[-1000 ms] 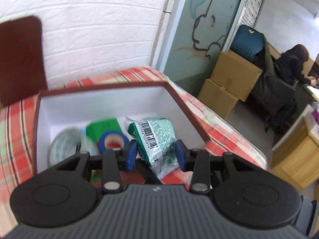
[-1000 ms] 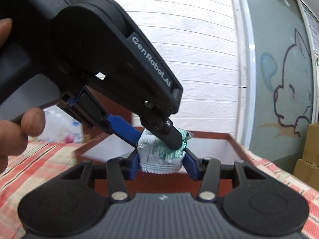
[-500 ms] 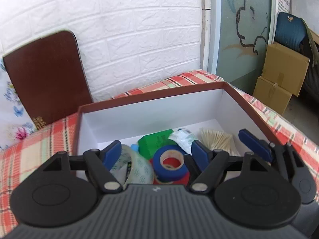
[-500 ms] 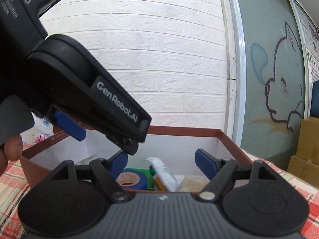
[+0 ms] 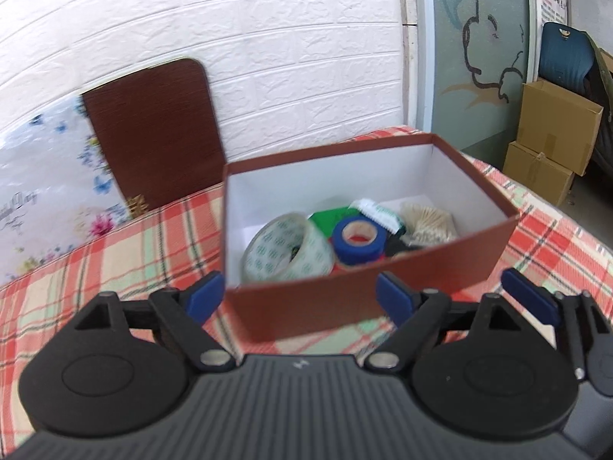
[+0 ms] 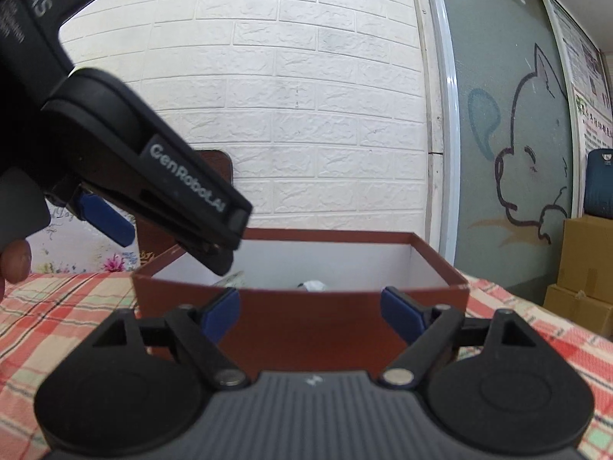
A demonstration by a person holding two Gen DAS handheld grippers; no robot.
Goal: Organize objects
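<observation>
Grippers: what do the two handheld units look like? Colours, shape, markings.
Both are matte black plastic. Each has a ribbed centre housing, two round side discs, triangular cut-out linkages with silver pivot screws, and blue finger pads. Left gripper; right gripper. In the right wrist view the left unit's side reads "GenRobot.AI" in white, with "DAS" on its body. No cables or sleeves are visible; only fingertips show.

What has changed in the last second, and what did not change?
Both grippers let go of the green-printed packet, which now lies in the box. The left gripper and right gripper drew back, jaws opening, nothing between them. The clear tape roll and blue tape roll stayed.
</observation>
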